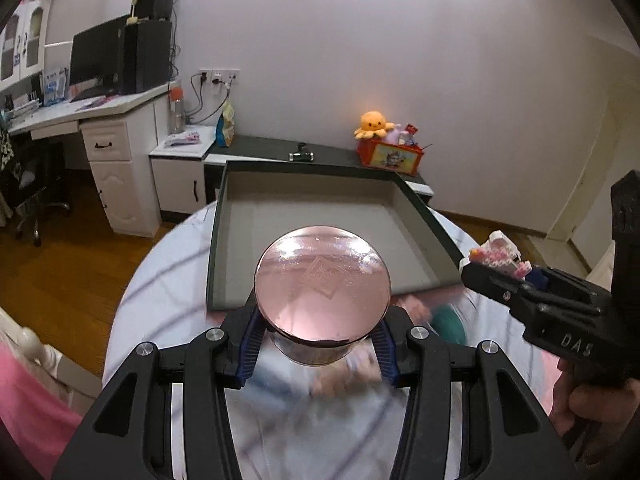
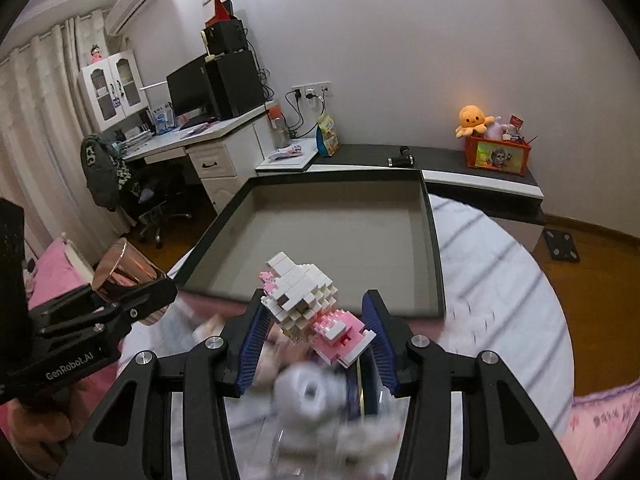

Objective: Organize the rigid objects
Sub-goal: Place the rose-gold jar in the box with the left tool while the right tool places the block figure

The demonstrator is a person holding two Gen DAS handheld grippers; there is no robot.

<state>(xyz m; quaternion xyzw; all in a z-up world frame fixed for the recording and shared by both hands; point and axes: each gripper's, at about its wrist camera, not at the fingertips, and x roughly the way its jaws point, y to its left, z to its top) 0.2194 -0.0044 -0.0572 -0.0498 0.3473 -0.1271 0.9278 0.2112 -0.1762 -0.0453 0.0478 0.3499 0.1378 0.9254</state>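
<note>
My left gripper (image 1: 320, 344) is shut on a shiny rose-gold round tin (image 1: 322, 288), held above the table just before the near edge of a shallow dark box (image 1: 232, 184) with a grey bottom. My right gripper (image 2: 316, 332) is shut on a white and pink toy-brick figure (image 2: 308, 304), also held above the table before the box's (image 2: 434, 240) near edge. In the left wrist view the right gripper (image 1: 480, 276) with the figure (image 1: 500, 256) is at the right. In the right wrist view the left gripper (image 2: 160, 292) with the tin (image 2: 124, 272) is at the left.
Blurred loose objects lie on the round striped tablecloth (image 2: 500, 288) under both grippers, among them a white round thing (image 2: 308, 396) and a teal one (image 1: 448, 324). A low dark bench (image 2: 480, 168) behind the box carries a red toy bin (image 2: 498, 156).
</note>
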